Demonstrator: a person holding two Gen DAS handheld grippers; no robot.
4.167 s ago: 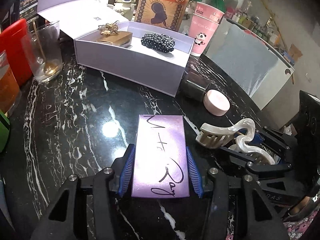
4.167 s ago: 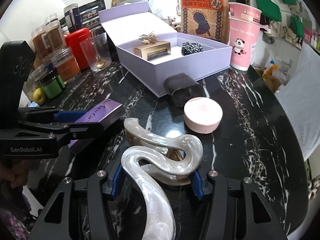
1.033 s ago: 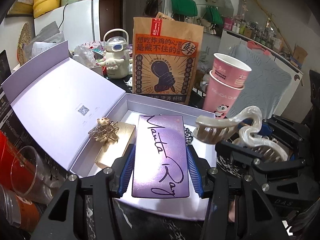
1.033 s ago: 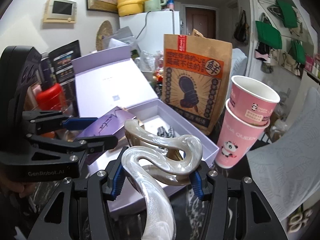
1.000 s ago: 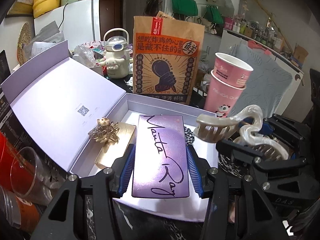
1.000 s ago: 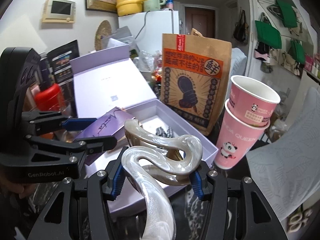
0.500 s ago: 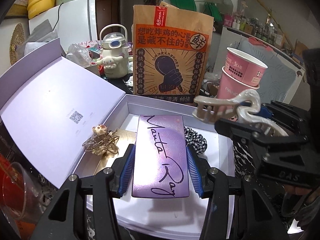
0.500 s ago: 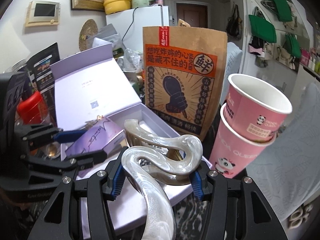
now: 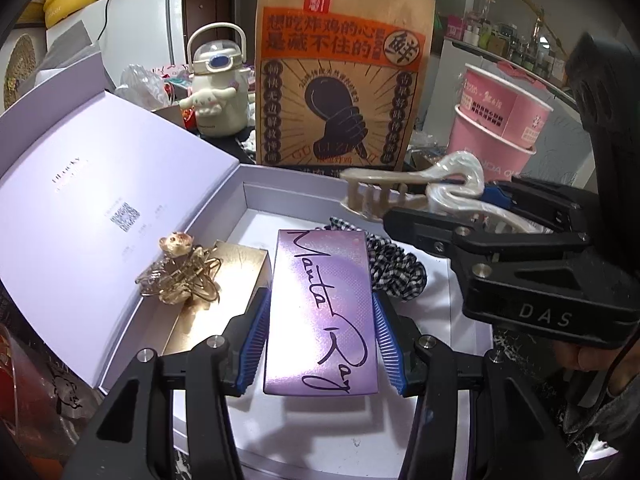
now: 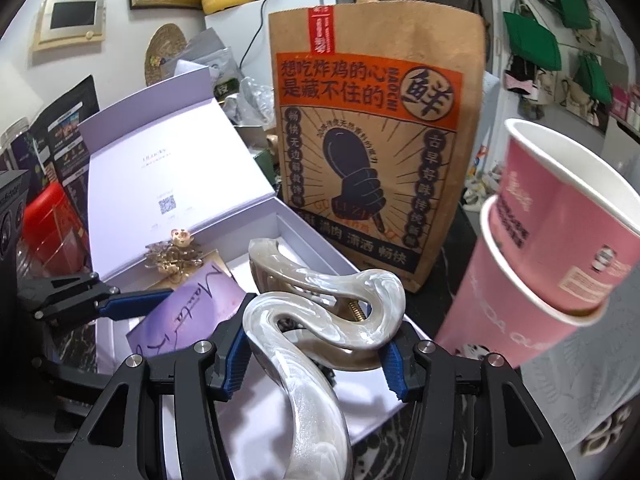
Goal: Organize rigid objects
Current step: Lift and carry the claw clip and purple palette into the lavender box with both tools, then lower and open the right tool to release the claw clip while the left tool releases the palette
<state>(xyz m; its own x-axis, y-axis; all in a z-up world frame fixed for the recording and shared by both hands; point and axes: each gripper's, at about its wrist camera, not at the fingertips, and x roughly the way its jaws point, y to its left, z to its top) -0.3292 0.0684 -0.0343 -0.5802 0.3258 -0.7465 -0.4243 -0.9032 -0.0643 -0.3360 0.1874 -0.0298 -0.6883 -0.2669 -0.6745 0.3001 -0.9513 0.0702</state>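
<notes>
Left gripper (image 9: 322, 344) clamps purple box (image 9: 322, 312); right gripper (image 10: 316, 364) hair claw (image 10: 320, 308).

"Manta Ray" on purple box (image 9: 322, 312)

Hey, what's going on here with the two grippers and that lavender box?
A person is packing things into the open lavender box. The left gripper holds a purple case above the box floor, between a gold box topped with a gold trinket and a checked scrunchie. The right gripper holds a pearly hair claw over the box's right side. Neither item is set down yet.
</notes>
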